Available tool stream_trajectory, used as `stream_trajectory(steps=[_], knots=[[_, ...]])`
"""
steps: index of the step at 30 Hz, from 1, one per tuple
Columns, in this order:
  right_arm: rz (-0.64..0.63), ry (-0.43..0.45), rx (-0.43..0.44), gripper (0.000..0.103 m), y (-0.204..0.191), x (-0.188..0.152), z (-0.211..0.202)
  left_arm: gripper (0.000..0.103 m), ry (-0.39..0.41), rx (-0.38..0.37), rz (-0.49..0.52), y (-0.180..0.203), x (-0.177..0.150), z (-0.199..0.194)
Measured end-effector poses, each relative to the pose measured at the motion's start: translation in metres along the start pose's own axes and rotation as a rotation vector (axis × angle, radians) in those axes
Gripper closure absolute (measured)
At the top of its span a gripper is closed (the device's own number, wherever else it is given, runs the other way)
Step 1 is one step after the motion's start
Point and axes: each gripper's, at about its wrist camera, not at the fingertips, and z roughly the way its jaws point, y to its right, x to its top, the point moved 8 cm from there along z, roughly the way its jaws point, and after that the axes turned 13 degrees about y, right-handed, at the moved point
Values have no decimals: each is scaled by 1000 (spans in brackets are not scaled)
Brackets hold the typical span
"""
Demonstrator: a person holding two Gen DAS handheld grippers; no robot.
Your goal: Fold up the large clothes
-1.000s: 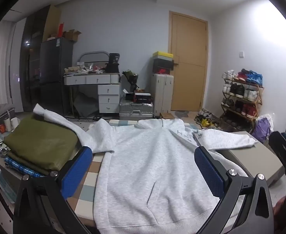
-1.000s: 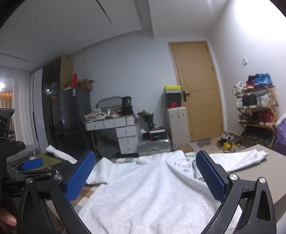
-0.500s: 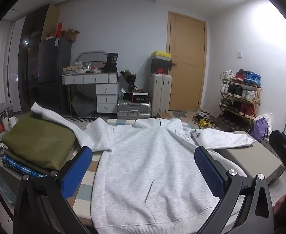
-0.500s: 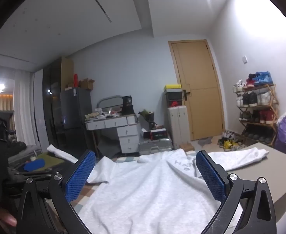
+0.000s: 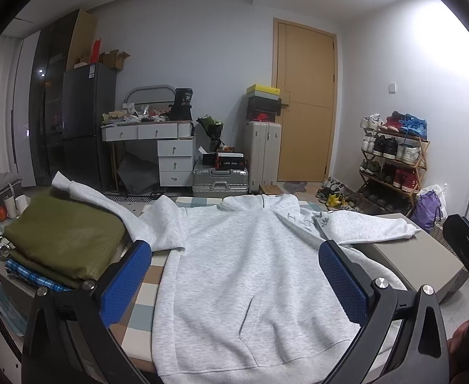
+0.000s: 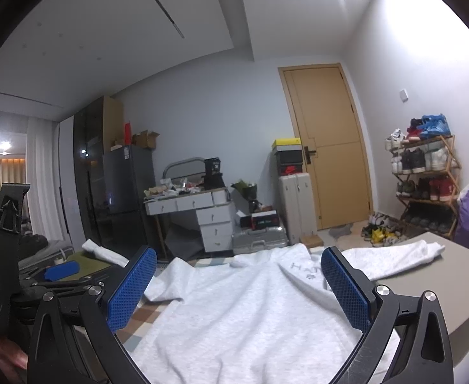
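Both sets of jaws stand spread wide with nothing between the blue pads. The left gripper (image 5: 234,275) hangs over the lower half of the light grey hoodie (image 5: 253,275), its pads framing the chest and the front pocket without touching the cloth. The right gripper (image 6: 239,283) sits lower and closer to the fabric, aimed along the body toward the hood, and it too holds nothing.

The hoodie lies front up and spread flat on the table (image 5: 426,256), hem nearest the grippers, hood pointing toward the far wall. One sleeve stretches out to the right across the bare grey tabletop. The other sleeve runs off to the left and drapes up over a folded olive-green garment (image 5: 61,240), which sits on a stack with a blue plaid cloth (image 5: 33,276) under it. A checked cover (image 5: 144,307) shows beneath the hoodie's left edge. Small lettering is printed near the right shoulder; I cannot read it.

From the right wrist view, the left gripper's black frame stands at the far left, with part of a hand (image 6: 4,356) beneath it.

Beyond the table stand a white drawer desk (image 5: 167,153) piled with clutter, a dark fridge (image 5: 87,121), silver suitcases (image 5: 220,179), a tan door (image 5: 304,105) and a shoe rack (image 5: 394,156) full of trainers
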Motion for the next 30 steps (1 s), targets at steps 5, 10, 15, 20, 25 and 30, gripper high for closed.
stream_trajectory(steps=[5,10,15,20,25,30], knots=[[-5,3,1,0,-2,-1,0,1,9,1,3,-2,3,-2],[-5,4,3,0,-3,-2,-1,1,11,-2,0,-4,3,-2],[-2,1,1,0,-2,-1,-3,1,9,-2,2,-4,1,-2],[2,-3,-2,0,-2,0,-4,1,7,-1,1,-5,0,-2],[6,-3,-2,0,-2,0,-4,1,10,1,-3,-6,-1,-4],[6,-6,-3,0,-1,-2,-4,1,10,-1,-6,-6,-2,-4]])
